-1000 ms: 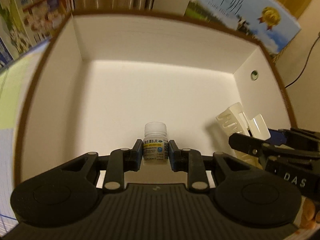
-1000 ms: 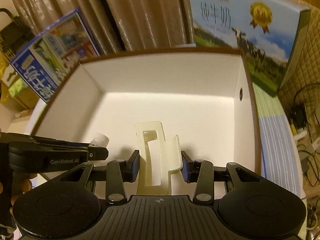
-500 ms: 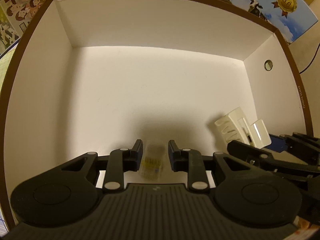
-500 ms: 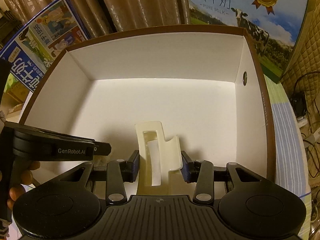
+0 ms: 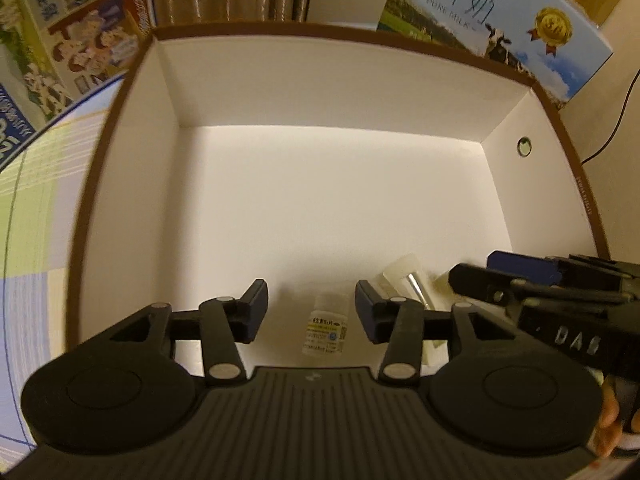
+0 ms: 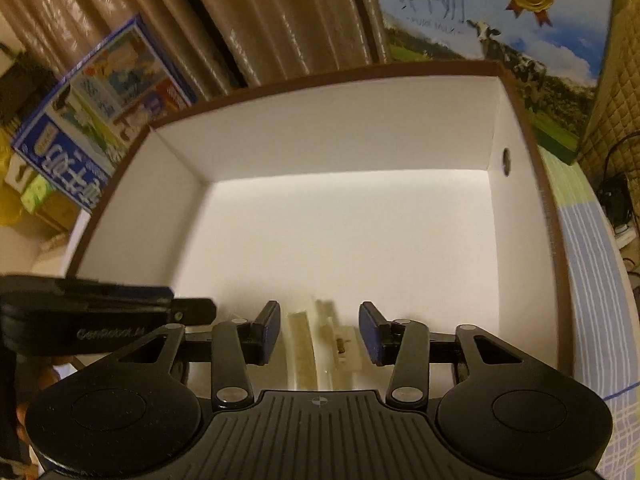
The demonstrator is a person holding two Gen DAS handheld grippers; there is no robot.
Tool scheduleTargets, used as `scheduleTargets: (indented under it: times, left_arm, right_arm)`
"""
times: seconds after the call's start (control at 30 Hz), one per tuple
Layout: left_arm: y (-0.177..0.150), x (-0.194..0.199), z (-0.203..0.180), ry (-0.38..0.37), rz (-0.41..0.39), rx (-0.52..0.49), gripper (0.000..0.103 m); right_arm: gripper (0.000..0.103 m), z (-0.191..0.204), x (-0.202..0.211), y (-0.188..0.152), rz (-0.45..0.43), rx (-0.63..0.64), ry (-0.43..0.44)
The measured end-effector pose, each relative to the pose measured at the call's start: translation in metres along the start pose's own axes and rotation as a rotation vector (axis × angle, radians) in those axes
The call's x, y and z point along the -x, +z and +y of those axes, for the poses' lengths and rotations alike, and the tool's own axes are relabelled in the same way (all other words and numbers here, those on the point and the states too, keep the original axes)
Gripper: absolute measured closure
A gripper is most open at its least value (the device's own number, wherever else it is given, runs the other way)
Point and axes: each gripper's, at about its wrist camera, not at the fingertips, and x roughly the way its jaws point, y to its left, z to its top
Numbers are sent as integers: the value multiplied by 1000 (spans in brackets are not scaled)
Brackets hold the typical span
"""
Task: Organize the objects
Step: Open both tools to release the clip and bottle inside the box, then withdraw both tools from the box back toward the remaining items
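Note:
A small white pill bottle [image 5: 325, 328] with a yellow label lies on the floor of the white box [image 5: 320, 208], near its front wall. My left gripper [image 5: 311, 308] is open above it, with the jaws wide apart and clear of the bottle. A cream plastic clip [image 6: 320, 344] lies on the box floor [image 6: 340, 240] just right of the bottle, blurred in the right wrist view. My right gripper [image 6: 319, 332] is open over the clip and not touching it. The clip also shows in the left wrist view [image 5: 404, 284], beside the right gripper's fingers [image 5: 520, 268].
The box has a brown rim [image 5: 120, 128] and a round hole in its right wall [image 5: 524, 147]. A blue milk carton [image 5: 500, 12] stands behind it, another printed carton [image 6: 100, 112] to its left. Curtains [image 6: 260, 20] hang behind. Cables [image 6: 616, 196] lie at right.
Both grippers opened. The left one let go of the pill bottle and the right one let go of the cream clip; both now lie on the box floor. Both grippers have lifted back.

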Motion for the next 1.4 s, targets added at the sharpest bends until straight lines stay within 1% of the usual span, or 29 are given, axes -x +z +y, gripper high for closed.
scheduleTargets:
  times: [0.03, 0.1, 0.2, 0.3, 0.4, 0.47, 0.6, 0.87, 1.0, 1.17, 1.3, 1.4]
  left_arm:
    - [1, 4, 1, -3, -10, 3, 58]
    - [-2, 15, 3, -13, -34, 11, 52]
    - [-7, 34, 4, -25, -73, 10, 47]
    - [-13, 55, 2, -25, -104, 7, 45]
    - [-18, 73, -2, -22, -133, 3, 39]
    - [-23, 85, -5, -22, -152, 0, 38]
    - [-39, 109, -8, -18, -187, 12, 30]
    - [-79, 149, -3, -8, -221, 73, 29]
    - [-100, 168, -3, -2, -242, 87, 28]
    - [-123, 187, -5, 13, -265, 96, 28]
    - [-144, 194, -5, 14, -265, 120, 27]
    - [-160, 196, -3, 16, -250, 136, 27]
  right_arm:
    - [56, 0, 6, 0, -13, 1, 5]
    - [54, 2, 18, -1, -38, 14, 9]
    - [52, 3, 37, -4, -65, 22, 15]
    - [49, 5, 54, -10, -84, 13, 27]
    - [46, 8, 73, -18, -103, 20, 34]
    - [45, 10, 84, -23, -115, 23, 36]
    - [43, 12, 109, -35, -149, 14, 55]
    - [42, 14, 147, -64, -182, 5, 60]
    - [42, 17, 164, -78, -196, -5, 72]
    - [42, 21, 180, -94, -208, 9, 63]
    - [42, 22, 189, -109, -212, 9, 63]
    - [42, 23, 193, -119, -207, 9, 66]
